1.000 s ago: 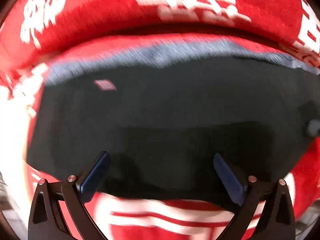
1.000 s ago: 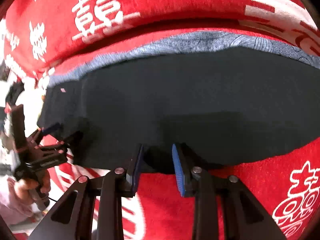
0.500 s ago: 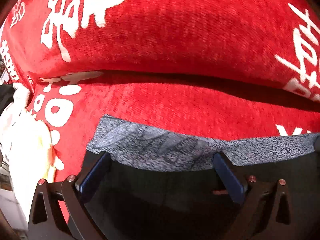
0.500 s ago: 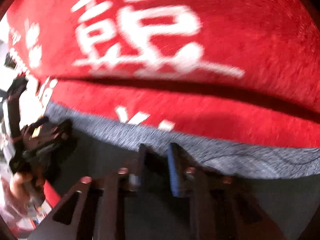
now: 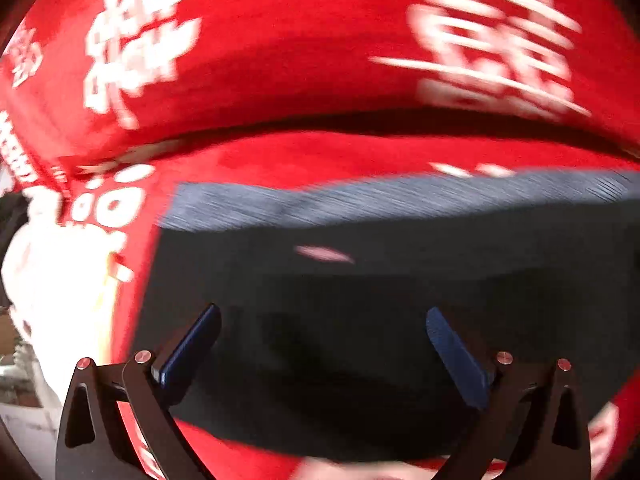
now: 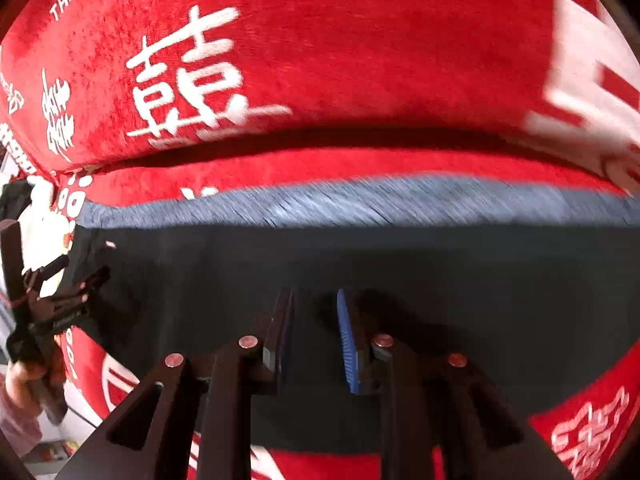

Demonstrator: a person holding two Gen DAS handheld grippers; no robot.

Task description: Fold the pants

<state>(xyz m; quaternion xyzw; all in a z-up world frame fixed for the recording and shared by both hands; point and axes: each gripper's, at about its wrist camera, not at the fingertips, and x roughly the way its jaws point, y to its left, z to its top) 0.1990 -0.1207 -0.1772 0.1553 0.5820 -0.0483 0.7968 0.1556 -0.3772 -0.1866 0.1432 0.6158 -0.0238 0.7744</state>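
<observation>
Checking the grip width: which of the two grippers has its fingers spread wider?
The left gripper: its blue pads stand far apart over the dark pants. The right gripper leaves only a narrow gap.

Dark pants (image 5: 400, 320), grey waistband (image 6: 360, 204), flat, folded on red cloth (image 6: 360, 60)

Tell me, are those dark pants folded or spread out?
Folded: the pants form one compact dark rectangle on the red blanket, grey waistband along the far edge.
</observation>
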